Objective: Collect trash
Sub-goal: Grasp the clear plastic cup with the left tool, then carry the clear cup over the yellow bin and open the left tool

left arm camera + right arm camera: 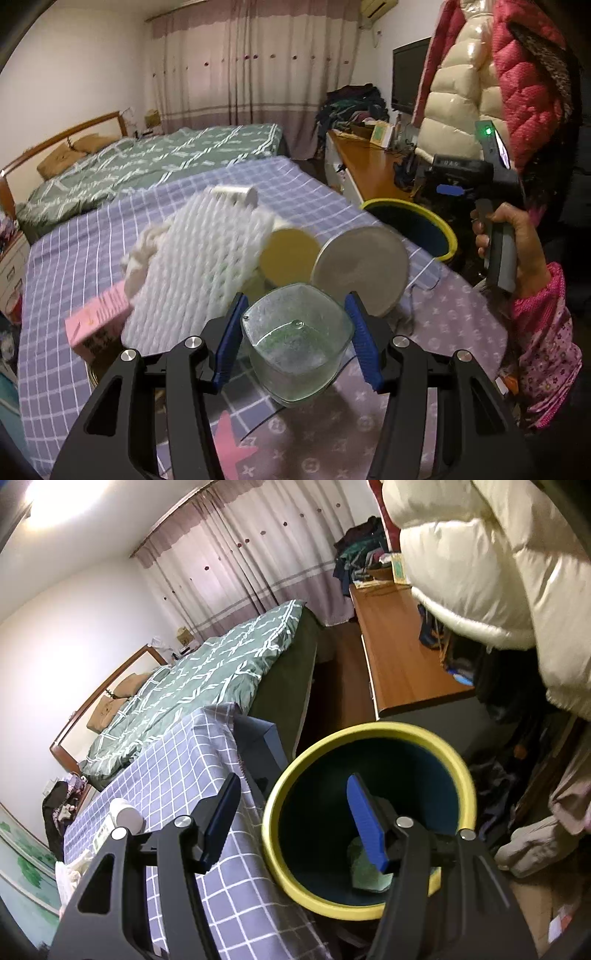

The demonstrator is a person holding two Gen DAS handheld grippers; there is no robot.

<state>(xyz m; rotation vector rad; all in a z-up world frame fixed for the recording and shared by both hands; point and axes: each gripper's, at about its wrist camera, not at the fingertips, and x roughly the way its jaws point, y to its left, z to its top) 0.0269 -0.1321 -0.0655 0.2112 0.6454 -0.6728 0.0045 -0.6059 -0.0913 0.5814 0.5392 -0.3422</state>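
The left gripper [296, 328] is clamped on a clear glass cup [297, 338], its blue pads pressed against the cup's two sides, and it holds the cup tilted above the surface [74, 258], which wears a purple checked cloth. Just beyond the cup lie a white foam net sleeve [199, 254], a pink box [98, 319] partly tucked under the sleeve, a yellow round lid [290, 256] and a grey round lid [360, 269] leaning beside it; these look blurred, so finer detail cannot be told. A white bottle [236, 195] lies farther back on the cloth. The bin [448, 236], yellow-rimmed and dark blue inside, stands at the right edge of the surface. The right gripper [293, 821] hangs over that bin [280, 867] with its fingers spread apart and nothing between them; one finger is over the cloth's edge, the other over the bin's mouth. A pale green crumpled scrap [364, 875] lies at the bottom of the bin. In the left wrist view the person's right hand [517, 251] grips the handle of the other tool. A bed [207, 668] with a green quilt stands behind.
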